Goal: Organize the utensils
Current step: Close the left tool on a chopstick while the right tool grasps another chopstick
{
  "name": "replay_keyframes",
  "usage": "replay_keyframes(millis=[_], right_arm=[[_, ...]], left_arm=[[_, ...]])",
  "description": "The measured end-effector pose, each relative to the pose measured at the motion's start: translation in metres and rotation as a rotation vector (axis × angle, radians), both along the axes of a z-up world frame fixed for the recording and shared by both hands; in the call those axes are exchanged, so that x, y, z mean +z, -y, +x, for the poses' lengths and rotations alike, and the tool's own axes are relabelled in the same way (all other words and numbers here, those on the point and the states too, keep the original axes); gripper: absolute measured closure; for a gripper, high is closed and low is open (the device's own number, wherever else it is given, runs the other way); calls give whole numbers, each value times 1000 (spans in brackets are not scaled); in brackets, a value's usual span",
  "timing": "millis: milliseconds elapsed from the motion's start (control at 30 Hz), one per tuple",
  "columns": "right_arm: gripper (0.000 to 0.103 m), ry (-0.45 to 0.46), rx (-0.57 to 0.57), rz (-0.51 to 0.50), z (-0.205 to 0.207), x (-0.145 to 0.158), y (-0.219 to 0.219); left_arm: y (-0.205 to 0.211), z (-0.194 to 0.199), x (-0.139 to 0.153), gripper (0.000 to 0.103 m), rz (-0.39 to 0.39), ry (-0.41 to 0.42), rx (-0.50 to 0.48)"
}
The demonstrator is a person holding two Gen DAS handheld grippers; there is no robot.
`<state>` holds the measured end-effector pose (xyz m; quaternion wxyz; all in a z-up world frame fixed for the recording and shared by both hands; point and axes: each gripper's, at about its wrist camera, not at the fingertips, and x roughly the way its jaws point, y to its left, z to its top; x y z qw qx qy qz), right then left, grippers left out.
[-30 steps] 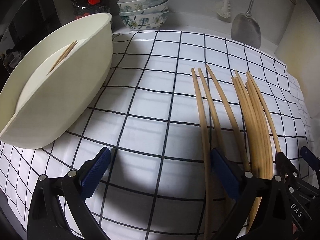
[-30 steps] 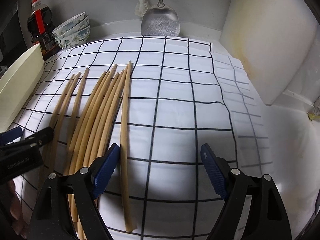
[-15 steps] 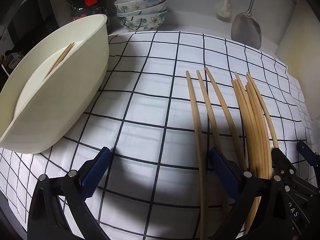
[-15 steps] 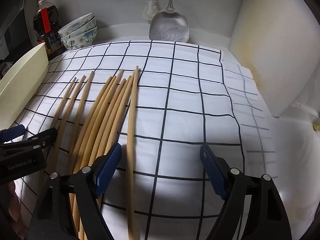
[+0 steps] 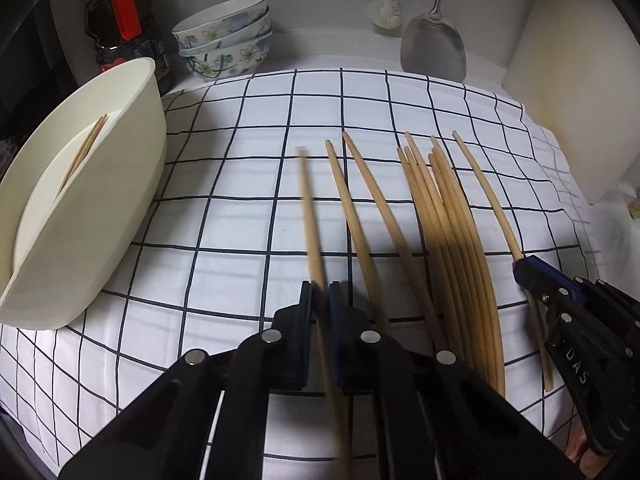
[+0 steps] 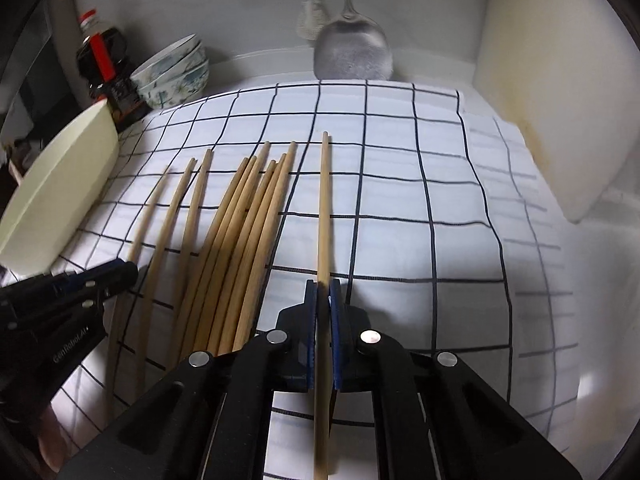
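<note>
Several wooden chopsticks (image 5: 452, 216) lie side by side on a white checked cloth (image 5: 224, 216). My left gripper (image 5: 320, 292) is shut on the leftmost chopstick (image 5: 308, 204), which looks slightly blurred. My right gripper (image 6: 323, 288) is shut on the rightmost chopstick (image 6: 323, 200); it also shows at the right of the left wrist view (image 5: 532, 272). The left gripper shows at the left of the right wrist view (image 6: 116, 276). A cream oval tub (image 5: 132, 168) at the left holds two chopsticks (image 5: 86, 148).
At the back stand a dark sauce bottle (image 5: 120, 28), stacked floral bowls (image 5: 224, 40), a metal spatula (image 5: 434, 48) and a brush (image 5: 384, 8). A white board (image 6: 560, 92) leans at the right wall.
Both grippers have shut, each on a chopstick: the left on the leftmost, the right on the rightmost. Both chopsticks now stand apart from the rest.
</note>
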<state>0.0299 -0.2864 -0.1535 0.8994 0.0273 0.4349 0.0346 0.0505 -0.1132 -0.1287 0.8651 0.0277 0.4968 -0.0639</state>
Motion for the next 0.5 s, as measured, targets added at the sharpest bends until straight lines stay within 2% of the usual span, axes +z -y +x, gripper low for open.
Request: replay_keyframes(millis=[200,500], right_arm=[[97,-6,-38,61,-13,12,4],[97,53,-62,97,-38,63,-14]], left_arm=[[-10,-5,9,96,-43,-36,-23],[-33,-15,66,96,-79,5,-82]])
